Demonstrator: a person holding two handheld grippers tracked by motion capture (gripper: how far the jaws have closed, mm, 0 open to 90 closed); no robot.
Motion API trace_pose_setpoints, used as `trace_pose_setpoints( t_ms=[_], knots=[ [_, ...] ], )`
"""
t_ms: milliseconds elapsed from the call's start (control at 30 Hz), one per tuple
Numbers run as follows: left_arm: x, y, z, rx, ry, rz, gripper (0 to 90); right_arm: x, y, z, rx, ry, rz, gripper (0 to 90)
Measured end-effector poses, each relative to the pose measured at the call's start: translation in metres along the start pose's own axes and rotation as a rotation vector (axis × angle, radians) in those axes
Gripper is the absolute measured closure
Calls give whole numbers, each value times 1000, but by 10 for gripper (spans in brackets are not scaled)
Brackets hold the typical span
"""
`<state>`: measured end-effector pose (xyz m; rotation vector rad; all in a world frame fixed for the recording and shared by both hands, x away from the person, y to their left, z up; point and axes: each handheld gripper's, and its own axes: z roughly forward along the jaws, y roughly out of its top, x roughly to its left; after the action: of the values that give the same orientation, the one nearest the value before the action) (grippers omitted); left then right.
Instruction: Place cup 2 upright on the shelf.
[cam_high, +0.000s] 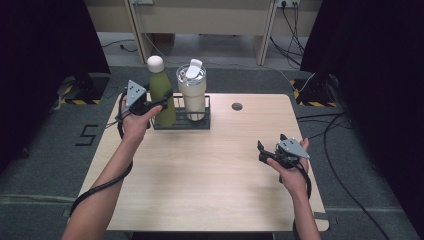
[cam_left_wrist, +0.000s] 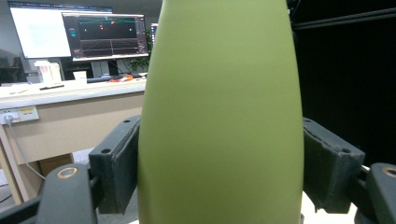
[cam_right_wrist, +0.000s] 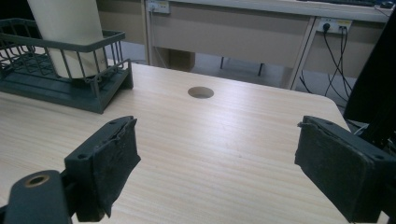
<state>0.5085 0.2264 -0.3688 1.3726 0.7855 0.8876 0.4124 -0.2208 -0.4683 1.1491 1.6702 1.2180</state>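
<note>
Jaws of left gripper (cam_high: 161, 103) clamp green bottle (cam_high: 161, 90) — right gripper (cam_high: 261, 151) gapes.

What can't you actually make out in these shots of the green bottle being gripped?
- Green bottle, left gripper view: top and base cut off by the picture's edges.
- Bottle base, high view: hidden by the dark wire basket, so whether it rests inside or is lifted is unclear.
- Cream tumbler, right gripper view: lid cut off at the top edge.
- Monitor text: too small to read.
</note>
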Motion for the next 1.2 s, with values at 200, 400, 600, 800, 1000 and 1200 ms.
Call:
trace_pose_setpoints(
  t_ms=[200,400,600,800,1000,1200],
  knots=[
    [3,1,3,-4,7,-12,232,1,-1,1,4,1,-2,129],
    [5,3,4,-10,13,-17,232,1,-1,1,4,1,-1,128],
    [8,6,3,-18,19,-26,233,1,-2,2,6,1,1,128],
    [10,12,5,-24,25,-19,232,2,-2,2,8,1,-3,129],
    [13,16,8,-26,33,-14,233,2,-2,2,7,1,-1,129],
    [17,16,12,-27,46,-25,233,1,-1,2,6,1,1,129]
  ],
)
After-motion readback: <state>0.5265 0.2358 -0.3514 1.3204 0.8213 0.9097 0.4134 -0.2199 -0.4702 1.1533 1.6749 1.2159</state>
